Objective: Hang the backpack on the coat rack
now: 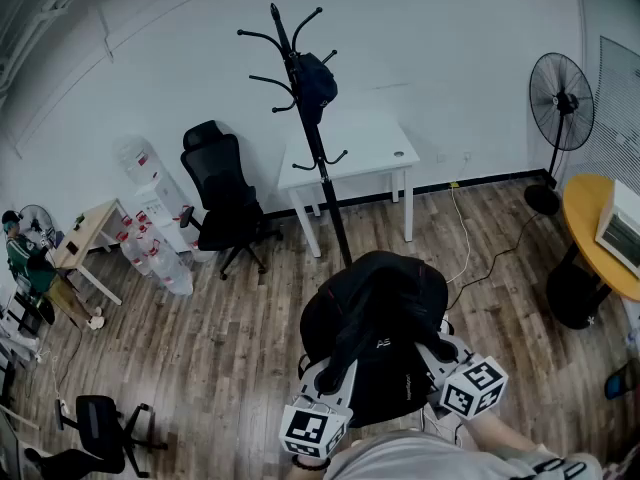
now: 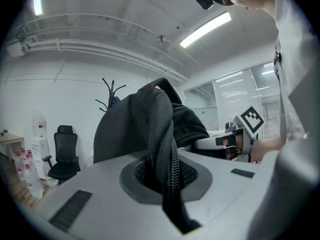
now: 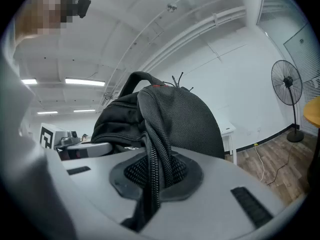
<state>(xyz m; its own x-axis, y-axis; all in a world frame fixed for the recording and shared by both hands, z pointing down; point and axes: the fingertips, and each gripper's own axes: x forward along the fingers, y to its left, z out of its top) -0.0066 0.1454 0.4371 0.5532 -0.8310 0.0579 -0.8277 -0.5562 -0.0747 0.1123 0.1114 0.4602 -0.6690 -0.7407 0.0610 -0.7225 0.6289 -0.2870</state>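
As the person holds it up with both grippers, the black backpack [image 1: 378, 323] hangs above the wooden floor [image 1: 230, 318], near the coat rack [image 1: 318, 148] but not touching it; the left gripper [image 1: 330, 376] is clenched on the left strap [image 2: 162, 134], which runs down between its jaws; the right gripper [image 1: 440, 358] pinches the right strap [image 3: 155, 149] in the same way; the rack stands before a white table [image 1: 372, 148] and carries a dark bag [image 1: 315, 80] on an upper hook.
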